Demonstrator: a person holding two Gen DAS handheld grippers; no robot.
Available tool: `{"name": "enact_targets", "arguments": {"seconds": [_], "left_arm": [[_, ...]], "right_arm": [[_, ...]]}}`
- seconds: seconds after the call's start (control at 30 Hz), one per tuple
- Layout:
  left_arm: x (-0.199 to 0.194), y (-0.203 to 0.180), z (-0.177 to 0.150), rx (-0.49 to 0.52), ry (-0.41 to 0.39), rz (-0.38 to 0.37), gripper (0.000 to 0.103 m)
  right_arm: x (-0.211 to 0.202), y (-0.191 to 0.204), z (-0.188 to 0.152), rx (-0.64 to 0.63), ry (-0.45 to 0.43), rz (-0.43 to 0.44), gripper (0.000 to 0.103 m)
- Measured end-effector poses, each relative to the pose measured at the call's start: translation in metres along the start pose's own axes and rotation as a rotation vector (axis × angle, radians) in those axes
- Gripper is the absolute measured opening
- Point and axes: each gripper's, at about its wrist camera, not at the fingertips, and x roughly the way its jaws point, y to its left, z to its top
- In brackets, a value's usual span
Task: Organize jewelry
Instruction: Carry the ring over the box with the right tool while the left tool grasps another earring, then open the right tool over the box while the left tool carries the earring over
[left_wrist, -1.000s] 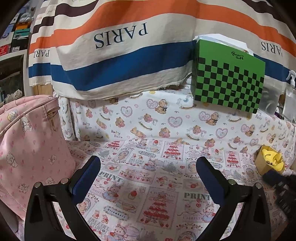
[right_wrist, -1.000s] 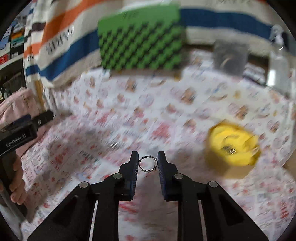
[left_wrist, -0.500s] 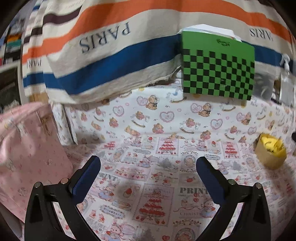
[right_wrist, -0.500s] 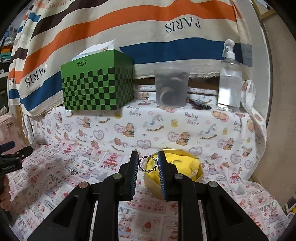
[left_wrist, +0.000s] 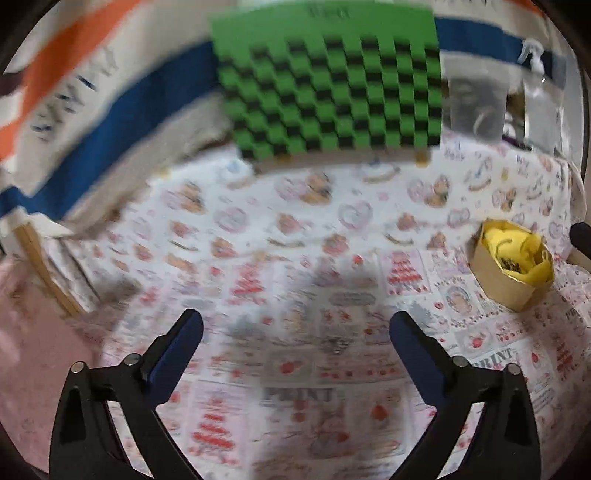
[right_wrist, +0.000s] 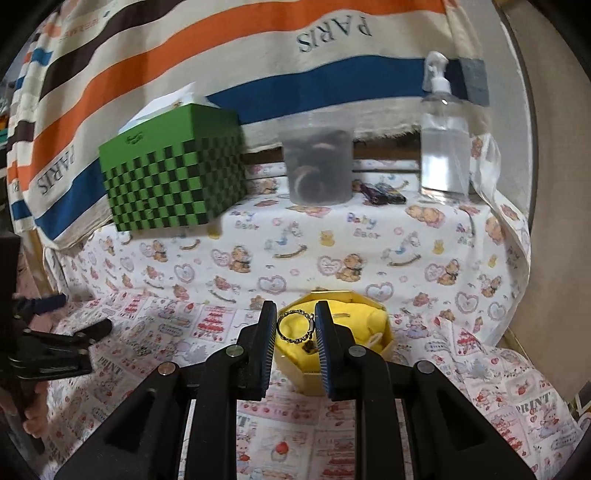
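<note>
Bear-print table (right_wrist: 295, 243), striped cloth behind. Right gripper (right_wrist: 295, 325) pinching a beaded ring (right_wrist: 294, 327) just over the yellow box (right_wrist: 373, 328); left gripper (left_wrist: 295, 328) spread wide, empty. Depositing step; next, probably lower and release.

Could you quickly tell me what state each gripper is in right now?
Left gripper: open, holding nothing.
Right gripper: shut on the ring, in front of the yellow box.
</note>
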Motion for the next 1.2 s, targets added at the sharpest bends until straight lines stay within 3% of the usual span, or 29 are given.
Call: {"name": "enact_targets", "arguments": {"seconds": [0.33,0.67,0.8,0.9,0.97,1.03,1.2], "left_arm": [[0.046,-0.005,0.003,-0.032,0.19,-0.067,0.082],[0.067,0.002,0.007,-0.092,0.276,-0.166,0.058],[0.074,-0.008,-0.003,-0.046,0.329,-0.1,0.05],[0.075,-0.011,-0.003,-0.028,0.303,-0.056,0.038],[0.076,-0.009,-0.002,-0.053,0.304,-0.078,0.02],[0.076,-0.009,-0.002,-0.065,0.307,-0.11,0.009],[0.062,-0.013,0.002,-0.023,0.252,-0.086,0.004]], "right_arm": [[0.005,-0.023,0.006,0.068,0.021,-0.024,0.023],[0.003,-0.031,0.01,0.084,0.015,-0.042,0.023],[0.004,-0.034,0.01,0.089,0.015,-0.05,0.023],[0.004,-0.035,0.01,0.086,0.01,-0.063,0.023],[0.004,-0.036,0.01,0.084,0.009,-0.07,0.023],[0.005,-0.038,0.01,0.089,0.013,-0.075,0.023],[0.006,-0.044,0.012,0.102,0.009,-0.092,0.023]]}}
